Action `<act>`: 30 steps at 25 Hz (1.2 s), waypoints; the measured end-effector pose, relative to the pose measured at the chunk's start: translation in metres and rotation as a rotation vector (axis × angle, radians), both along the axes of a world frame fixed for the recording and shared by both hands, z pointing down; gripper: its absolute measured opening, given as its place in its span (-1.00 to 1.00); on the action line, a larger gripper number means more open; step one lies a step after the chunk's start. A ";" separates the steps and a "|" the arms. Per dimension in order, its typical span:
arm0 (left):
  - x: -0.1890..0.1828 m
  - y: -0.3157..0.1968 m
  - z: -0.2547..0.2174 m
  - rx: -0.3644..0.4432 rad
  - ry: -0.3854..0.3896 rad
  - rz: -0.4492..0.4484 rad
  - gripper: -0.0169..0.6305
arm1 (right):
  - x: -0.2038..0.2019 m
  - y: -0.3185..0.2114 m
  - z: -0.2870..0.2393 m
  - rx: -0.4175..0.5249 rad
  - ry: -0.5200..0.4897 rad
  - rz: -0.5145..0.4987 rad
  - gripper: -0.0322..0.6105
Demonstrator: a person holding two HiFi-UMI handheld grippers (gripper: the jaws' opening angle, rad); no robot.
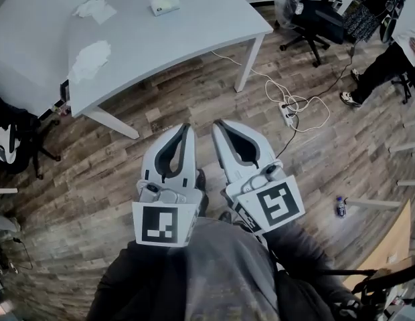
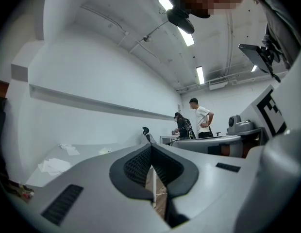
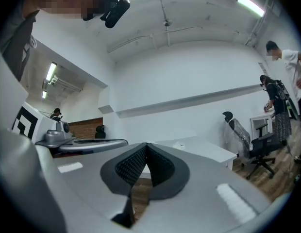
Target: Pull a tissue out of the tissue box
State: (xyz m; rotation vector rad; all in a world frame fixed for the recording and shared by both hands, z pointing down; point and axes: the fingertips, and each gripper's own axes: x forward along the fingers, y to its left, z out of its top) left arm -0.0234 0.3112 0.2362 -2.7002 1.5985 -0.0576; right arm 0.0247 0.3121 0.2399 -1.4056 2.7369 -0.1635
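Note:
The small white tissue box (image 1: 165, 3) stands at the far side of the grey table (image 1: 194, 25), and it is a pale speck (image 3: 180, 145) in the right gripper view. Two loose crumpled tissues lie on the table, one (image 1: 94, 9) at the back and one (image 1: 89, 59) by the near edge (image 2: 53, 165). Both grippers are held close to my body over the wooden floor, well short of the table. The left gripper (image 1: 187, 128) (image 2: 151, 147) is shut and holds nothing. The right gripper (image 1: 219, 124) (image 3: 147, 145) beside it is also shut and holds nothing.
A white power strip with tangled cables (image 1: 288, 113) lies on the floor right of the table leg (image 1: 250, 61). Office chairs (image 1: 313, 15) stand at the back right, and a seated person's leg (image 1: 375, 72) reaches in. A small bottle (image 1: 340, 206) stands near a wooden board (image 1: 388, 236).

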 end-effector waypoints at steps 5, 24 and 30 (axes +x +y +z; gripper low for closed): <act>-0.024 -0.077 0.001 -0.011 0.011 0.005 -0.95 | -0.024 -0.077 -0.002 -0.001 0.026 0.004 -0.89; -0.025 -0.272 0.008 -0.034 0.006 0.021 -0.95 | -0.025 -0.280 -0.008 0.020 0.056 0.027 -0.89; -0.004 -0.362 0.016 -0.069 -0.006 -0.034 -0.95 | -0.009 -0.369 0.009 -0.016 0.059 -0.044 -0.89</act>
